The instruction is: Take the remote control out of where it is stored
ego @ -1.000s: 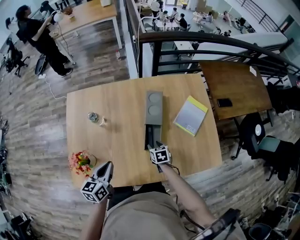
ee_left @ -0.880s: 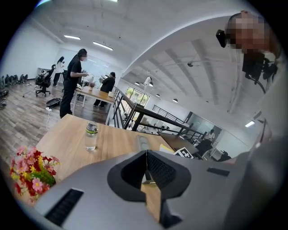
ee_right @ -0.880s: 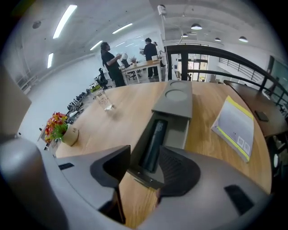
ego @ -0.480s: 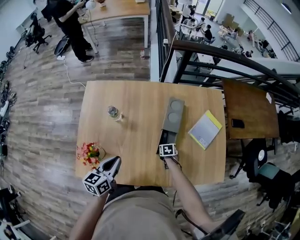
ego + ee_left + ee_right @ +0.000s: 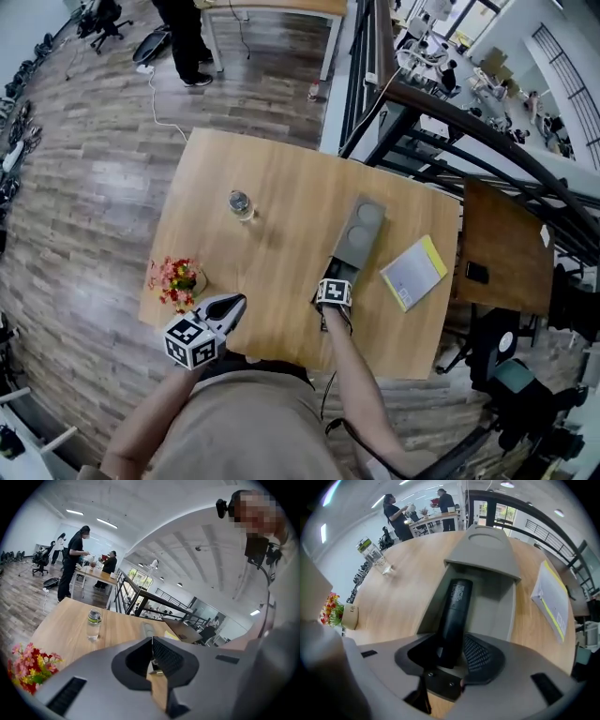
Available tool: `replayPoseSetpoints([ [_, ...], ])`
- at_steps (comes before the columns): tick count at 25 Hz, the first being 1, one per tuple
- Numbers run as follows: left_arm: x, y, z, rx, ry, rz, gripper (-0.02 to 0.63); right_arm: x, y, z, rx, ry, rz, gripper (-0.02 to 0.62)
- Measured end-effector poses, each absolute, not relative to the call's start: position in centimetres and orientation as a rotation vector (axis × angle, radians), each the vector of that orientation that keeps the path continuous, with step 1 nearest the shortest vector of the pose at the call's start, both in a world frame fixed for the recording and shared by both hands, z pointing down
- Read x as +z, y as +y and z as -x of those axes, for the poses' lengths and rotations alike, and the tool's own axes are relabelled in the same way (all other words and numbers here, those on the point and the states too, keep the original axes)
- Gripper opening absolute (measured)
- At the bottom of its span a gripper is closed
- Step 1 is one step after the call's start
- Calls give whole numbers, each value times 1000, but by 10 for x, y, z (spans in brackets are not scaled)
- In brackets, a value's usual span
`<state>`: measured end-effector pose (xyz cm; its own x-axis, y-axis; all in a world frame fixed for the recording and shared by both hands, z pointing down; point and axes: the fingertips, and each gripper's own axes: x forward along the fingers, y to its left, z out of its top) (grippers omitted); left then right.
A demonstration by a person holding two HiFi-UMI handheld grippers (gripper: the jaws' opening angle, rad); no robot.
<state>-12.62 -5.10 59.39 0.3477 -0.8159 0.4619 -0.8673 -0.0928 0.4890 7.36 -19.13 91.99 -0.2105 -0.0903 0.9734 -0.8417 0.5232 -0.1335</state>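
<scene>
The remote control (image 5: 454,616) is not out of its grey box (image 5: 487,550) yet. The right gripper (image 5: 451,654) fingers, just opened wider, straddle it loosely. The left gripper (image 5: 151,654) is closed and empty.

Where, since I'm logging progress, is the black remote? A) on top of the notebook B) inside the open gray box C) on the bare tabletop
B: the remote lies lengthwise in the open compartment of the gray box.
</scene>
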Motion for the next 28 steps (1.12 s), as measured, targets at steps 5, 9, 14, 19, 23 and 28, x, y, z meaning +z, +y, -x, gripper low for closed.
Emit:
replayPoseSetpoints([
  [5, 593, -57, 124, 103, -1499, -1883, 5, 919, -192, -70, 915, -1654, -788, 168],
  [9, 594, -58, 117, 115, -1487, -1866, 5, 917, -194, -70, 951, -1672, -767, 160],
  [14, 587, -53, 102, 132, -1490, -1878, 5, 895, -198, -78, 986, -1727, -764, 149],
  [19, 583, -54, 87, 130, -1490, -1896, 5, 887, -203, -92, 1124, -1722, -769, 133],
  [23, 578, -57, 78, 122, -1499, -1907, 5, 889, -205, -97, 1173, -1725, -780, 130],
  [28, 576, -56, 73, 117, -1510, -1907, 5, 885, -210, -90, 1062, -1770, -782, 127],
])
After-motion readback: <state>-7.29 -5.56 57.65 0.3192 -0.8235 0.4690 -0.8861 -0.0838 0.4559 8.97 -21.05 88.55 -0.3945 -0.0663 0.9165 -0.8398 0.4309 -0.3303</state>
